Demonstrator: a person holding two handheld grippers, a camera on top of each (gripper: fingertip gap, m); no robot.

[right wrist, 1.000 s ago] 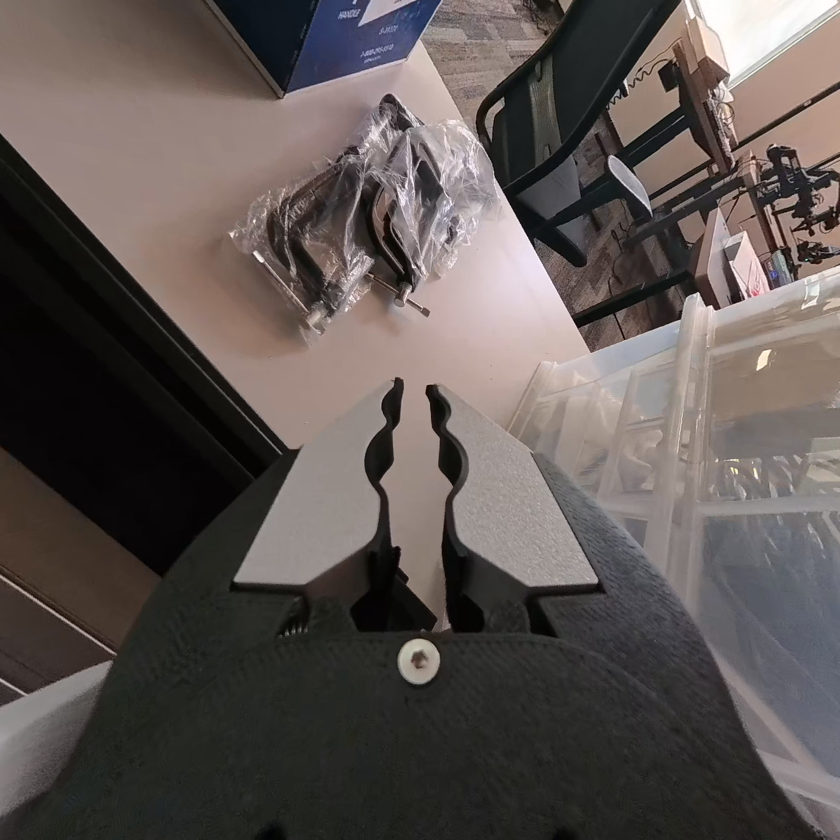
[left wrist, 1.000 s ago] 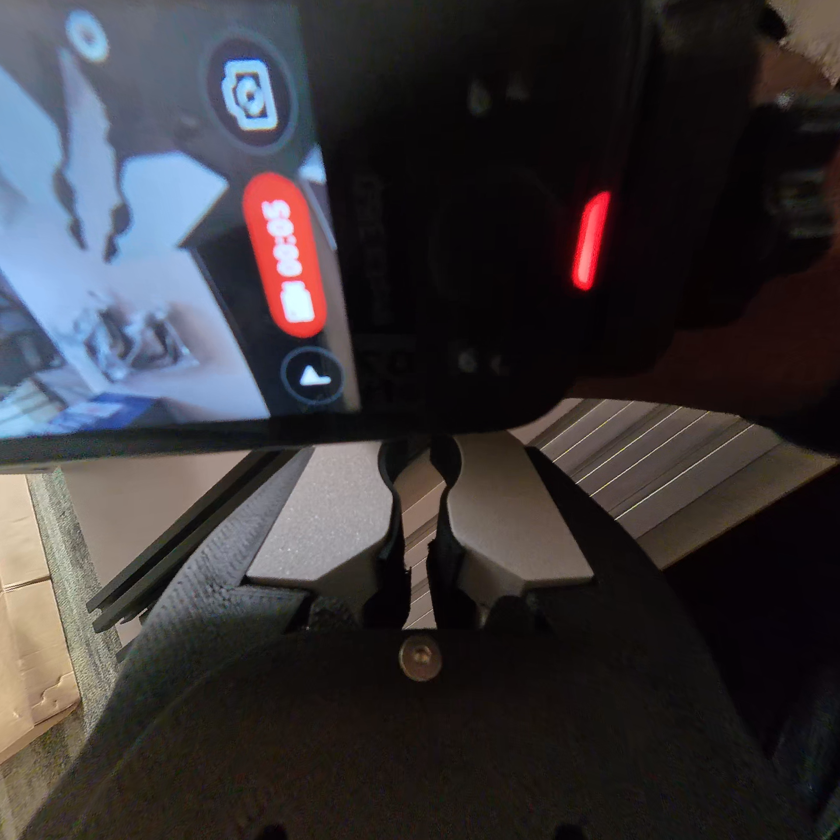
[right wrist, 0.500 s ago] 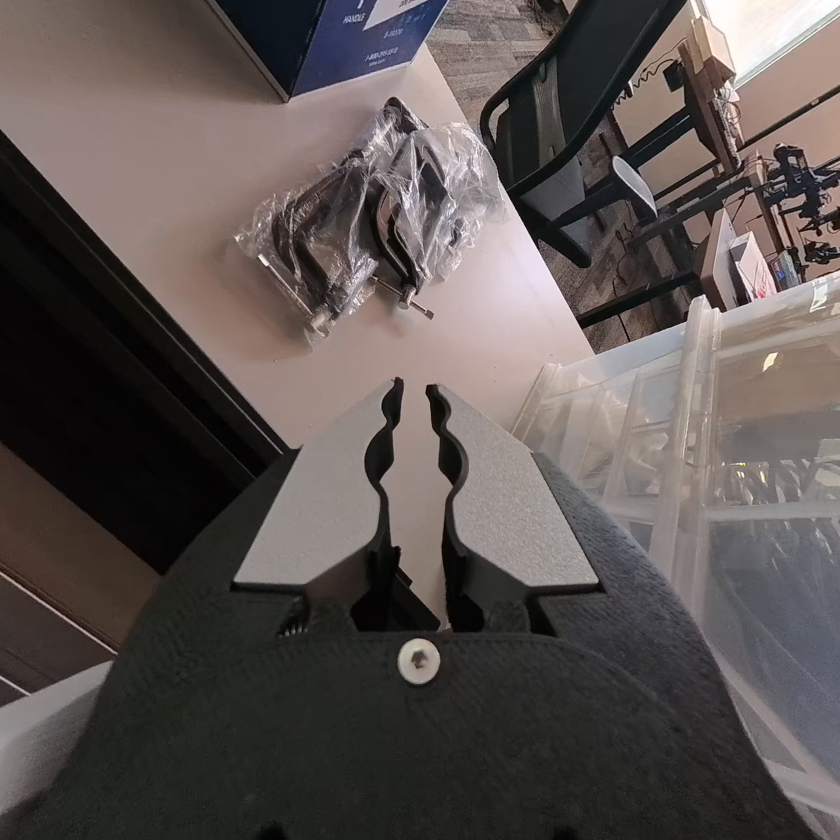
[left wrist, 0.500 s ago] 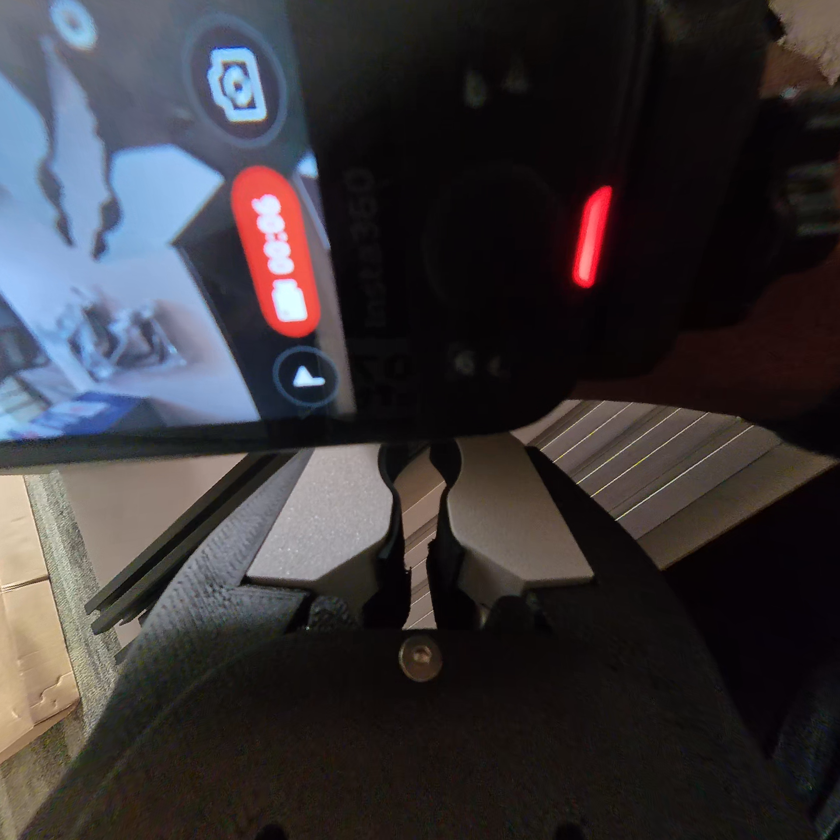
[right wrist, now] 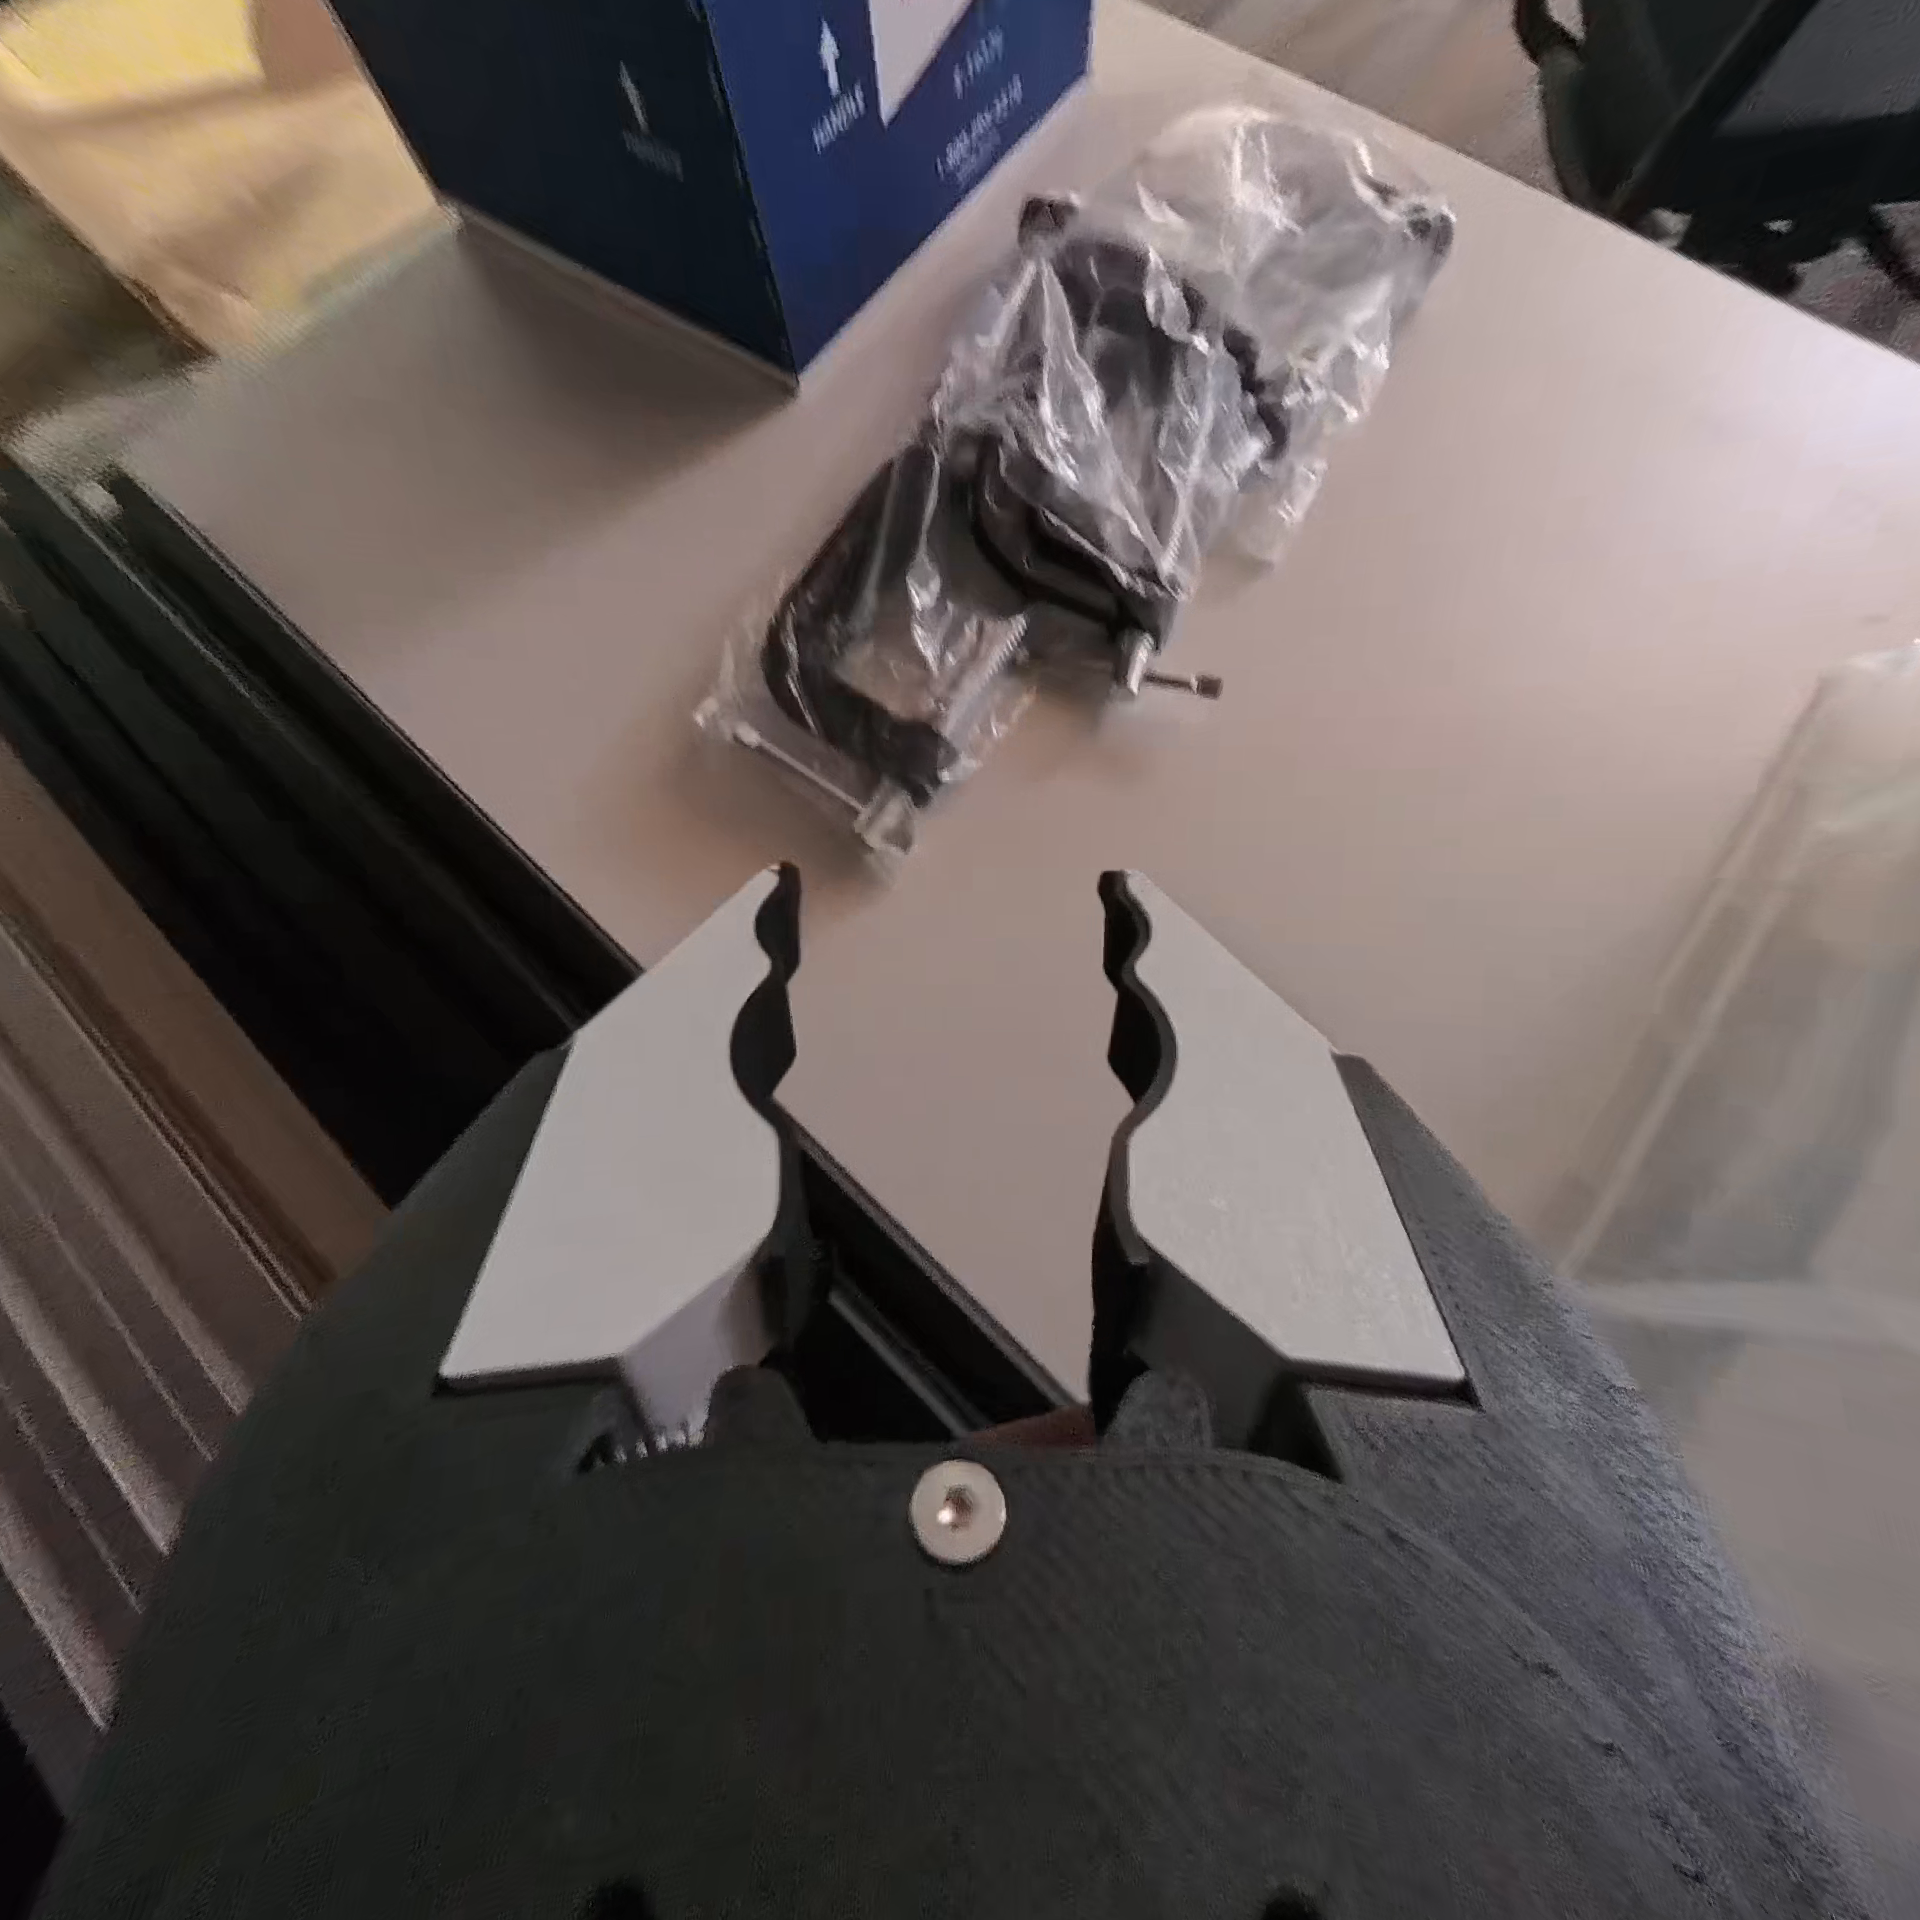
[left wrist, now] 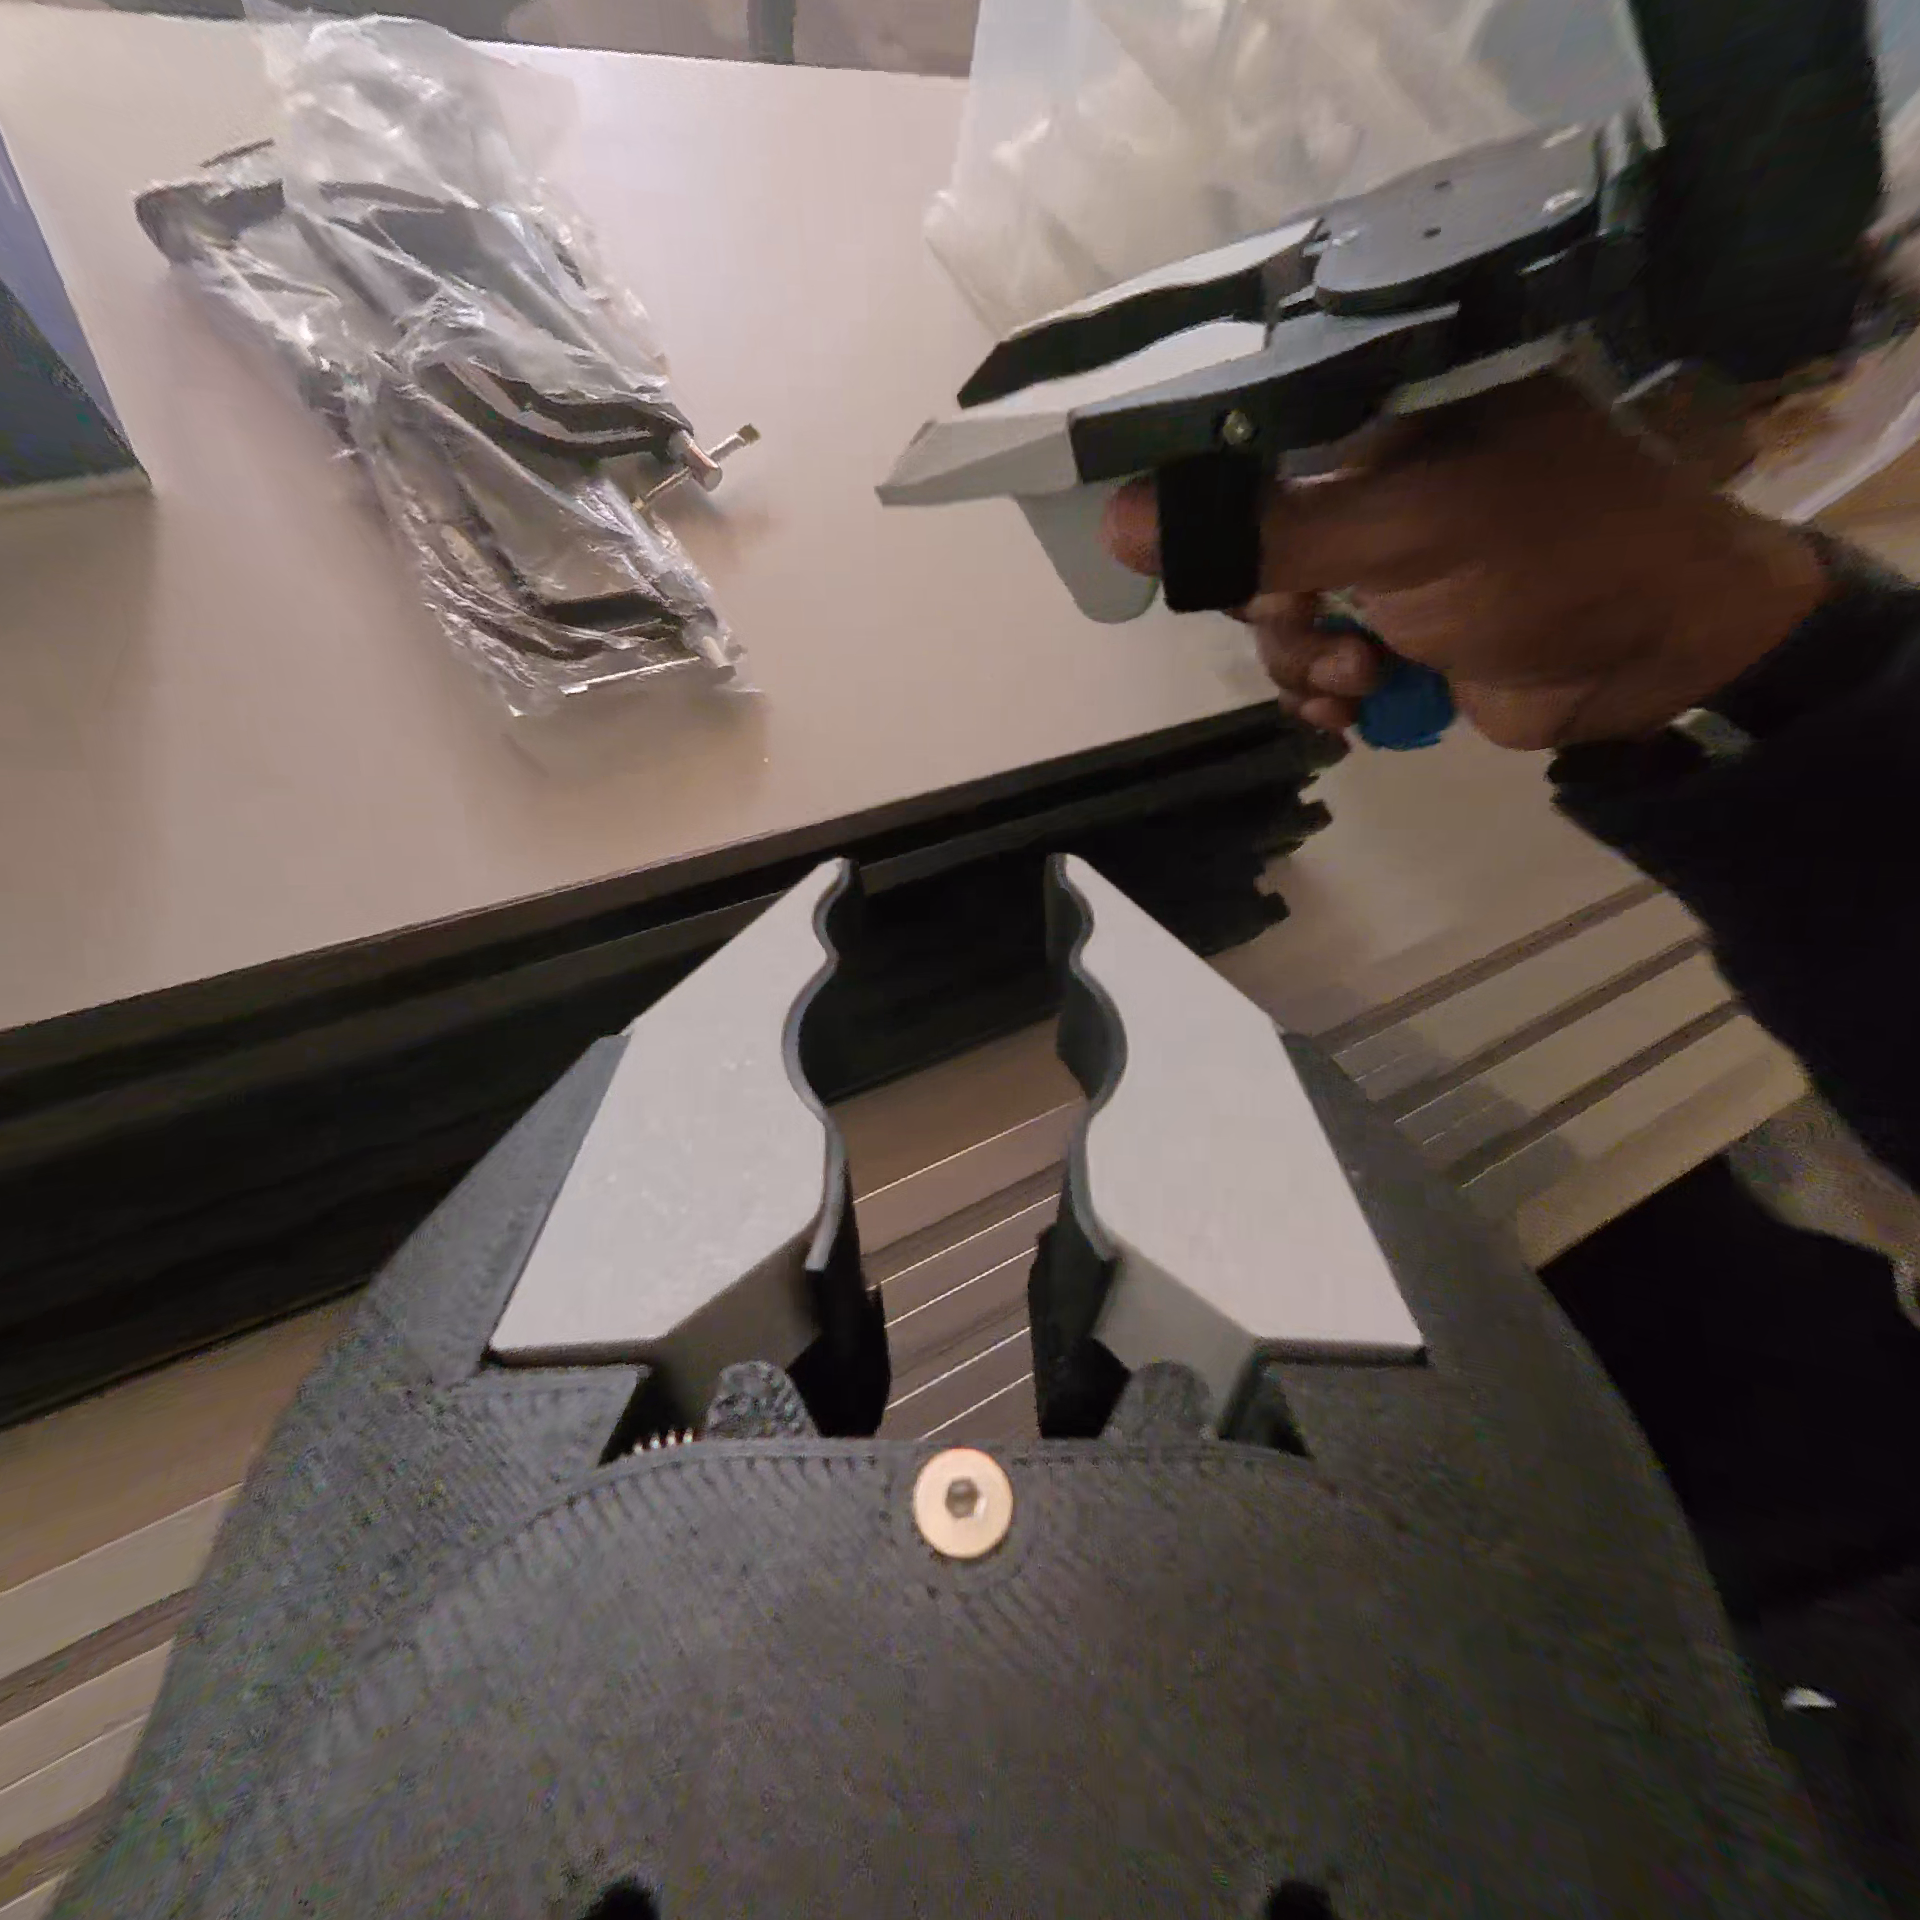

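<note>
A clear plastic bag of black C-clamps (left wrist: 447,416) lies on a beige table (left wrist: 935,582). It also shows in the right wrist view (right wrist: 1101,499). My left gripper (left wrist: 948,883) is open and empty, in front of the table's dark front edge and below the tabletop. My right gripper (right wrist: 945,888) is open and empty above the table's near corner, its fingertips a short way from the bag's near end. The right gripper also shows in the left wrist view (left wrist: 935,426), held by a hand (left wrist: 1455,582), over the table to the right of the bag.
A dark blue cardboard box (right wrist: 727,145) stands on the table behind the bag. A clear plastic storage bin (right wrist: 1745,987) stands at the right, also in the left wrist view (left wrist: 1195,135). An office chair (right wrist: 1714,114) is beyond the table. Ribbed grey panels (left wrist: 1507,1060) lie below.
Both grippers have opened from nearly shut. The left gripper swung away from a phone and camera close before it and now faces the table. The right gripper moved to face the bag more directly.
</note>
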